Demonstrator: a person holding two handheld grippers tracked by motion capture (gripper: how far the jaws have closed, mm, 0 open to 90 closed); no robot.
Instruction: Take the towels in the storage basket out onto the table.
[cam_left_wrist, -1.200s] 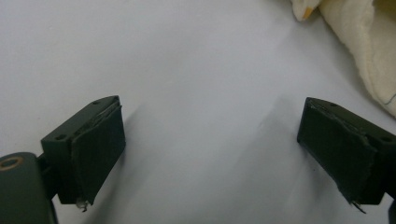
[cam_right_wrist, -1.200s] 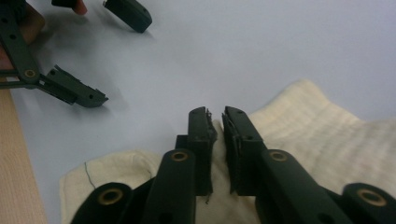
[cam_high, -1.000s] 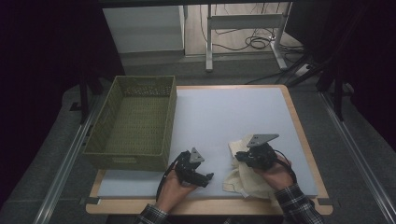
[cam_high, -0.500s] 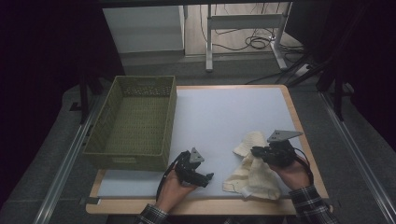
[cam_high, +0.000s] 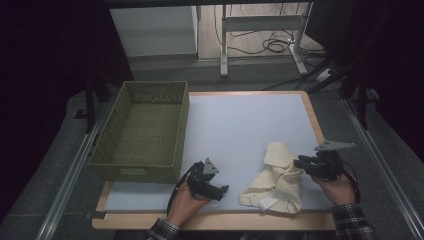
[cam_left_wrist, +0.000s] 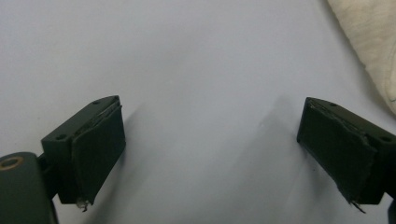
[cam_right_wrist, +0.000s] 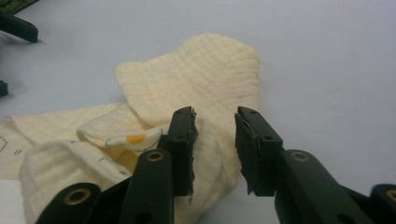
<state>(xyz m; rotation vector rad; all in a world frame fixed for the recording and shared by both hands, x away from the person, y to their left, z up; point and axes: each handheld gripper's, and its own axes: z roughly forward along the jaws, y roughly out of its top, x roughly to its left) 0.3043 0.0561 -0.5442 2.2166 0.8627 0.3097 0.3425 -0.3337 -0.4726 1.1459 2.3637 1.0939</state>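
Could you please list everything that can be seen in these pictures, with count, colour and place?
cloth: one, cream, crumpled at the near right of the mat, with a small orange print showing in the right gripper view
basket: one, olive-green woven, nothing in it, on the left of the table
mat: one, pale blue-white, covering the tabletop
table: one, light wood edge around the mat
desk frame: one, grey metal, on the floor beyond the table, cables beside it
left gripper: one, black, jaws wide apart over bare mat near the front edge
right gripper: one, black, jaws slightly apart at the cloth's right edge, nothing pinched
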